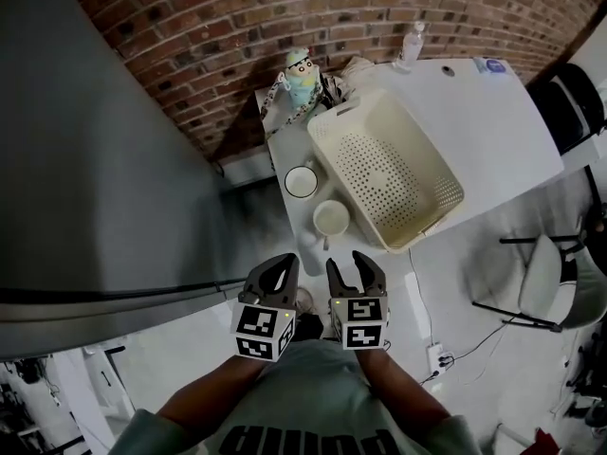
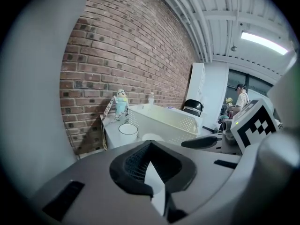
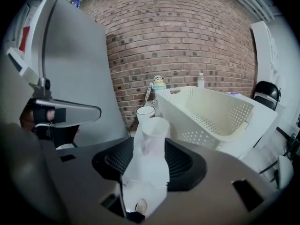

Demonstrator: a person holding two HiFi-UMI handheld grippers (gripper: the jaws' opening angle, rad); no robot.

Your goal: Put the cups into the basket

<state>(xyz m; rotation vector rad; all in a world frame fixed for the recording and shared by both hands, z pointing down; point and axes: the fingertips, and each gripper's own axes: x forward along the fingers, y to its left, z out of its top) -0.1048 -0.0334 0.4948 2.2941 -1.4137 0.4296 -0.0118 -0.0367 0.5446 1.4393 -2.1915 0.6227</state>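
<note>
Brick wall [image 1: 313,27] backs a white counter [image 1: 503,131] carrying a cream perforated basket [image 1: 384,173]. Far cup [image 1: 302,181] and near cup [image 1: 331,218] stand upright on the counter just beside the basket. Left claw [image 1: 282,262] is closed and holds nothing. Right claw [image 1: 346,265] is partly open and holds nothing. Both claws are well apart from the cups.

Basket [image 1: 389,173]: matt cream perforated plastic. Cups [image 1: 331,218]: smooth, glossy white finish. Wall [image 1: 285,17]: rough red brick.
</note>
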